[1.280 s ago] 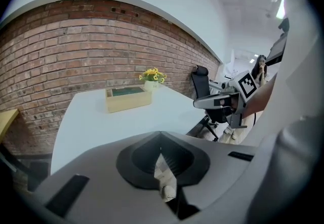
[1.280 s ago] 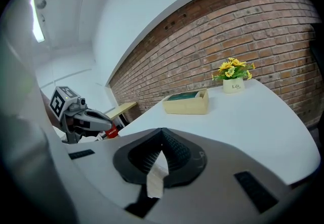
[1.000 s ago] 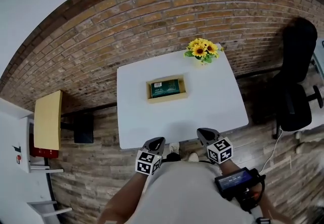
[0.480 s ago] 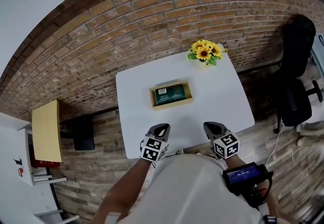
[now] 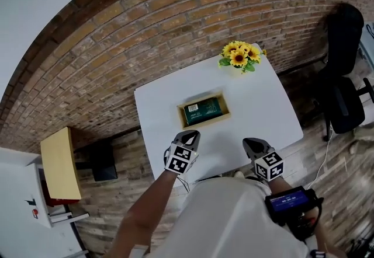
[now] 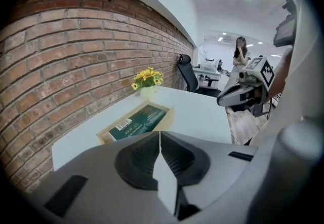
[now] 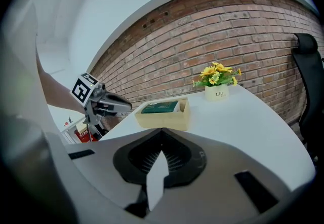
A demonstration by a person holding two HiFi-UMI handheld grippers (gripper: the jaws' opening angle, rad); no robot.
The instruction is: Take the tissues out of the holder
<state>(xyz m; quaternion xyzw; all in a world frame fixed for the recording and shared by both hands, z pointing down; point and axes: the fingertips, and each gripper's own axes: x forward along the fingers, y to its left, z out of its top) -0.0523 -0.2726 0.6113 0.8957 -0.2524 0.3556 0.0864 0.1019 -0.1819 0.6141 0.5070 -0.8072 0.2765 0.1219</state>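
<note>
- Tissues: green pack lying flat inside the wooden holder, mid-table, untouched.
- Left gripper: jaws clenched together on nothing, over the table's near edge, just short of the holder.
- Right gripper: jaws likewise closed and empty, off to the holder's right.
- Hazard: if you reach in with closed jaws, you likely shove the pack or slide the holder.
- Hazard: the pack looks snug, so the holder may lift with it unless you brace the rim.
- Hazard: an overlong reach could topple the flower pot at the far corner.
</note>
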